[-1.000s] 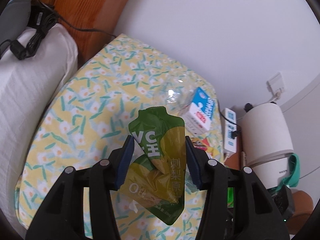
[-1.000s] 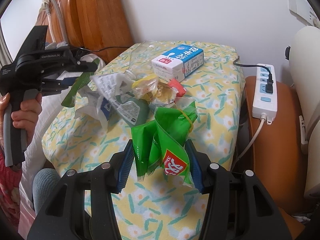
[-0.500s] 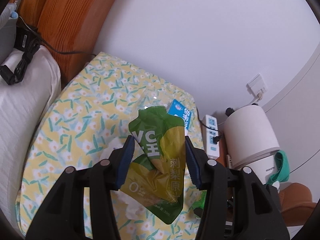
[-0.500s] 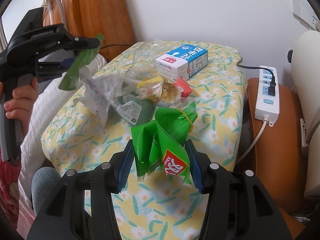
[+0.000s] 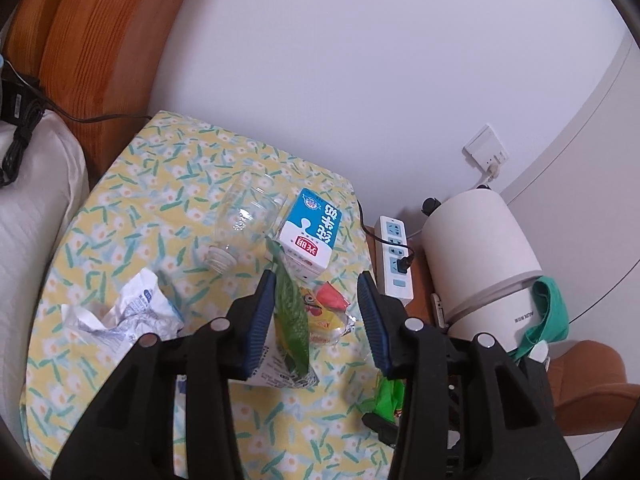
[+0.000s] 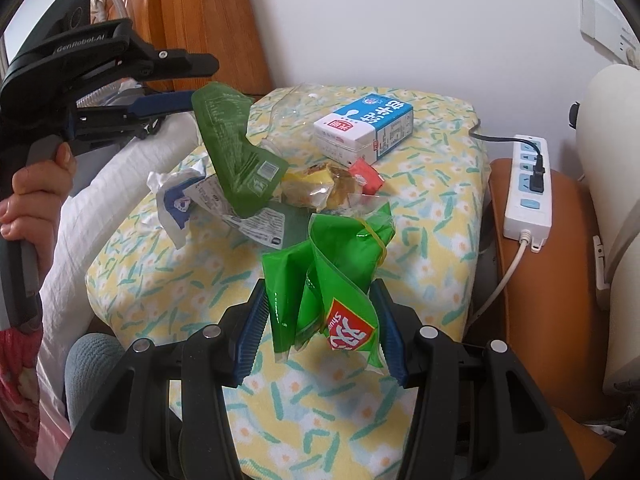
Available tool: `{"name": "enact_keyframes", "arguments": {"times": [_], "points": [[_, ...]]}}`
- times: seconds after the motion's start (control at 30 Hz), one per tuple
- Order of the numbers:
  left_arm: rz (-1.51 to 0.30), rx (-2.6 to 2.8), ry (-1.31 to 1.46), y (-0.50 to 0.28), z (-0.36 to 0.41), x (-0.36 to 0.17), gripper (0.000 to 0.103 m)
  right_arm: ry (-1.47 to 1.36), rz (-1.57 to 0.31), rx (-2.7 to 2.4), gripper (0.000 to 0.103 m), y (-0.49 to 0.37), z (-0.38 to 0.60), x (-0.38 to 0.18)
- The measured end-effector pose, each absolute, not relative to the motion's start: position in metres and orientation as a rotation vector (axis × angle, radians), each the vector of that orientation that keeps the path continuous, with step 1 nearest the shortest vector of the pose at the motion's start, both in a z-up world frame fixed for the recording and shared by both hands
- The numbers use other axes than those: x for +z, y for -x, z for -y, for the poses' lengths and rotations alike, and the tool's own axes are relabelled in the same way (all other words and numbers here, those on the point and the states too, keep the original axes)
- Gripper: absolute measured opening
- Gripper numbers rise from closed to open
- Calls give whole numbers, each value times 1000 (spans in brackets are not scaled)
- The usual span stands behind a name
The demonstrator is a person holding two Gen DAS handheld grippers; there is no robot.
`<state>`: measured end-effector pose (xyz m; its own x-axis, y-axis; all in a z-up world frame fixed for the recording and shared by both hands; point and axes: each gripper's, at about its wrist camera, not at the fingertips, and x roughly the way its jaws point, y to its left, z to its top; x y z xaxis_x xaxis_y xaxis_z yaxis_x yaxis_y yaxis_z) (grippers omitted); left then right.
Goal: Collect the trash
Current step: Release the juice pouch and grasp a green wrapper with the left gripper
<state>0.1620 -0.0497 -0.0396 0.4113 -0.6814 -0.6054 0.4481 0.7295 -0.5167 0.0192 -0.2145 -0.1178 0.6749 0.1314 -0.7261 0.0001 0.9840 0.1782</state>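
My left gripper (image 5: 320,320) is open over the trash pile on the flowered table (image 5: 160,184). The green drink pouch (image 5: 294,320) hangs against its left pad, edge-on; in the right wrist view the pouch (image 6: 236,152) dangles below the left gripper (image 6: 192,84) over the pile. My right gripper (image 6: 320,328) is shut on a green snack bag (image 6: 332,276), held above the table's near edge. On the table lie a blue milk carton (image 5: 312,236), a clear plastic bottle (image 5: 244,220), crumpled white wrappers (image 5: 124,312) and yellow-red candy wrappers (image 5: 324,312).
A white power strip (image 6: 528,188) with a black plug lies on an orange stool to the right. A white cylindrical appliance (image 5: 480,256) stands beyond it. A white pillow (image 5: 32,216) and wooden headboard (image 5: 92,48) are on the left.
My left gripper rose, moved over the pile and opened; the green pouch turned edge-on and now hangs loose at the left pad. The right gripper stayed put with its bag.
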Motion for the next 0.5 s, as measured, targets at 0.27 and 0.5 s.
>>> {"name": "enact_keyframes", "arguments": {"times": [0.27,0.5], "points": [[-929,-659,228,-161,50,-48,41,-174,-820,81,52,-13,214,-115],[-1033,-578,217,-184,56,-79,50,-179,-826,87,52,-13,214,-116]]}}
